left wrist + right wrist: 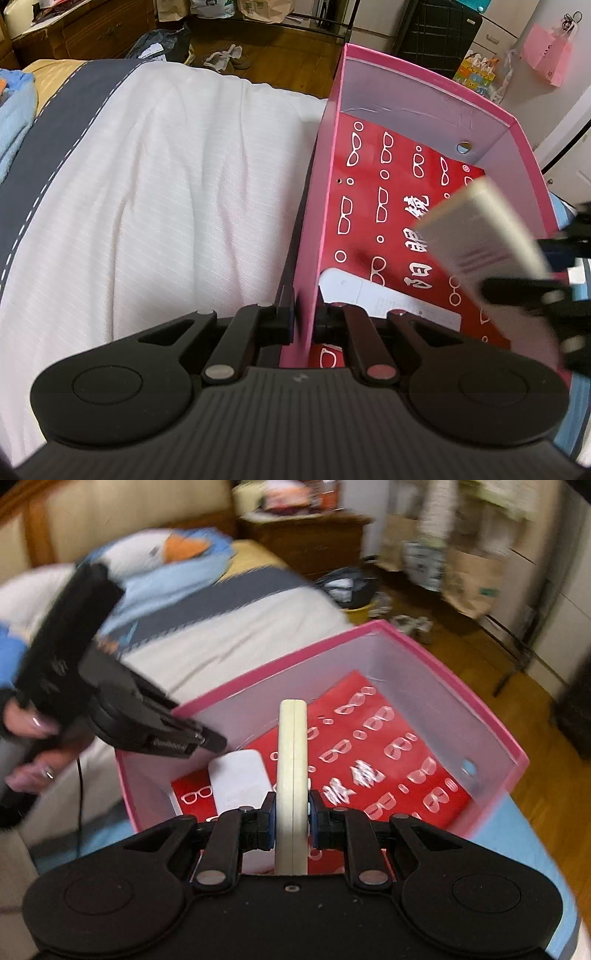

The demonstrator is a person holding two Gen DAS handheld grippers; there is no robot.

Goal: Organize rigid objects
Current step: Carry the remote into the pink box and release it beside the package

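Bed (166,184), white cover, cluttered room. Pink box (406,92) at its edge holds a red glasses-print sheet (369,221) and a white card (240,779). Left gripper (303,317) pinches the box wall; right gripper (291,812) grips a cream flat case (291,757).

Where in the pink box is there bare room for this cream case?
Free: the red sheet toward the far wall and the wall with the round hole. Crowded: the near-left corner, with the white card and the left gripper clamped on the pink box wall.

Matt pink cardboard box (436,110); glossy red paper (373,236) inside; woven white bedsheet (155,192); matt black plastic tool (291,827) pinching a smooth cream case (292,746).
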